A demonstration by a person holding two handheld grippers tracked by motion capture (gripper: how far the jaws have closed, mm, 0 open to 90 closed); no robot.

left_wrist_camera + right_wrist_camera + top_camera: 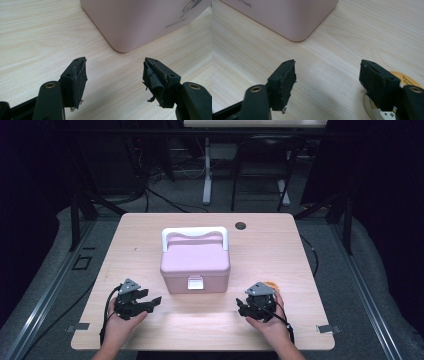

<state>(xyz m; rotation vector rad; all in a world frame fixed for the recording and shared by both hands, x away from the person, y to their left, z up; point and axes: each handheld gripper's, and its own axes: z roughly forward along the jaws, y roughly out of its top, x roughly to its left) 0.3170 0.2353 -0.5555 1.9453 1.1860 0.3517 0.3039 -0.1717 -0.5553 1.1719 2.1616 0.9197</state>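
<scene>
One pink lidded box (195, 265), white carry handle (195, 233) folded toward the far edge and white front latch (195, 282) closed, standing at the middle of the table (260, 250). One round orange-topped tin (387, 100), flat on the table near the near right corner, just beside the right gripper (248, 308) and partly hidden by it. Two grippers, one per hand: left gripper (150, 301) resting low near the near left corner, jaws spread wide, nothing between them; right gripper likewise released and empty. In each gripper view a rounded lower corner of the box lies ahead of the jaws, apart from them. Step in hand, by judgement: starting stance, before any contact; both tools aimed inward at the box. Next move likely calls for one gripper to steady the body while the other works the latch, a small target needing a fine, square approach. One dark grommet hole (240, 225) near the far edge.
</scene>
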